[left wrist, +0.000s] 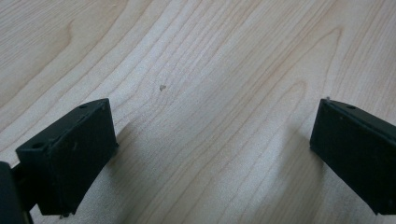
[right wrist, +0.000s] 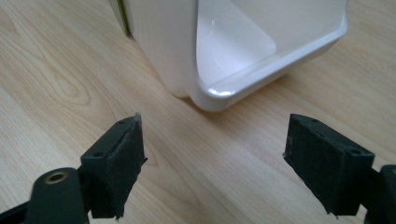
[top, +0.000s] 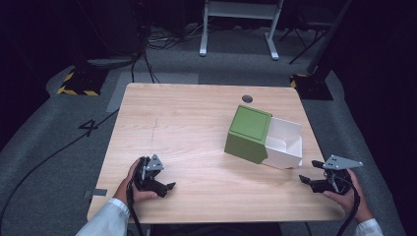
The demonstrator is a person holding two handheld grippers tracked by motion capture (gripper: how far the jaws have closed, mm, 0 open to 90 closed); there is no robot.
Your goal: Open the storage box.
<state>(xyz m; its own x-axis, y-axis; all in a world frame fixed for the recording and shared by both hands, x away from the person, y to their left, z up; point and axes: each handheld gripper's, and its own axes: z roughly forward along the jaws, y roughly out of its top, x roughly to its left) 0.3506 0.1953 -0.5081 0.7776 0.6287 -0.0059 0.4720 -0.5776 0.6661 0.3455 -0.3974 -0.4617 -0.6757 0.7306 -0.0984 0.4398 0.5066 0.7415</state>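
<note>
Currently on the wooden table: one green box, lying on its side toward the right, with a white bin sticking out of its open end. White bin: nothing inside that I can see, in the high view or in my right gripper view. My left gripper: near the front left edge, jaws apart, only bare wood between them. My right gripper: near the front right edge, jaws apart, holding nothing, pointed at the bin's rim, close to it but not touching.
</note>
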